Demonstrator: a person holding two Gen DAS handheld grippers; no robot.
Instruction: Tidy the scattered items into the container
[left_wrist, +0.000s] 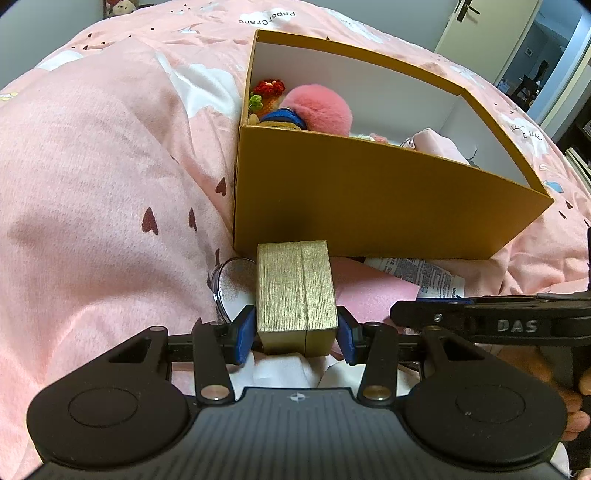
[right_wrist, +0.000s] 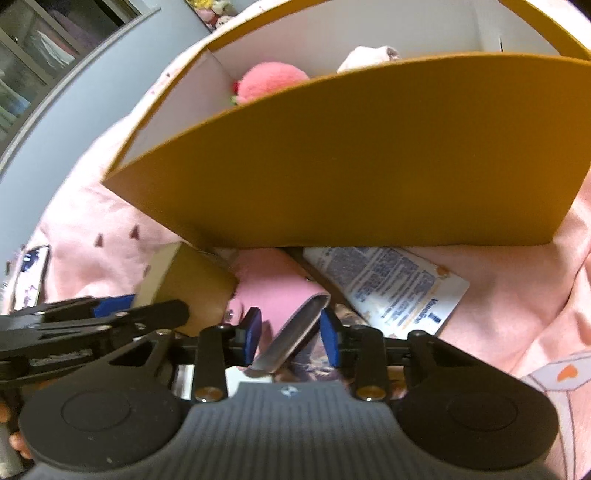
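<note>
L gripper closed on small gold box: blue pads flat against both side faces, box upright between them, long axis pointing fwd along the fingers toward the container. Container = big mustard cardboard box w/ white interior, sits on the pink bed cover, directly ahead of the L gripper; its near wall stands just beyond the gold box's far end. Rim is above the held box, so judged next move = lift, then fwd over the wall. Already inside: pink plush ball, crochet bits, pale pink cloth. R gripper open, pads straddling the edge of a pink case w/ dark lining, not touching it as far as I can tell; case lies on the bed at the foot of the container's near wall, tilted diag. across the gripper gap. Printed sachet just right of the case, partly tucked under the container edge. Round clear disc left of the gold box. L is the one loaded and nearer to a drop; R is placed for the case next.
</note>
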